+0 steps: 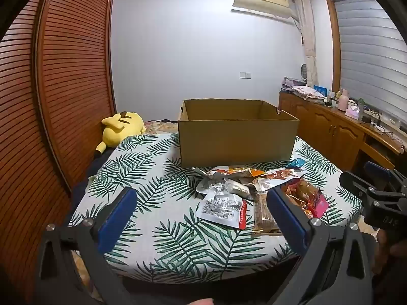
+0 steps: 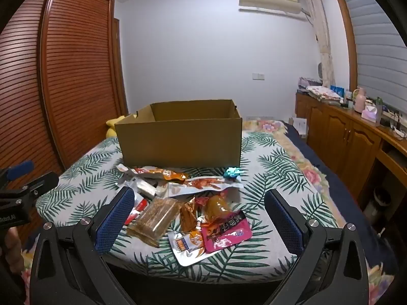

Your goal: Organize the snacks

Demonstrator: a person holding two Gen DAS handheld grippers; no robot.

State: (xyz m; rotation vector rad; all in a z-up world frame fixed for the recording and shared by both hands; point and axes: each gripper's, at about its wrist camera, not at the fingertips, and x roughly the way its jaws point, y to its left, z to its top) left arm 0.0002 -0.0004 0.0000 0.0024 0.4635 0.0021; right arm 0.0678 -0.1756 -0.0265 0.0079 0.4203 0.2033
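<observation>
An open cardboard box (image 1: 237, 141) stands on the leaf-print cover (image 1: 157, 167); it also shows in the right wrist view (image 2: 180, 142). A pile of snack packets (image 1: 257, 190) lies in front of it, among them a white packet (image 1: 221, 207), a pink packet (image 2: 225, 230), a clear brown bar pack (image 2: 155, 218) and a small teal wrapper (image 2: 232, 172). My left gripper (image 1: 203, 211) is open and empty, above the cover, left of the pile. My right gripper (image 2: 199, 211) is open and empty, its fingers either side of the pile's near part.
A yellow plush toy (image 1: 122, 129) lies at the back left beside the slatted wooden wardrobe (image 1: 51, 96). A wooden cabinet (image 2: 351, 139) with bottles and clutter runs along the right wall. The cover's front edge is close below both grippers.
</observation>
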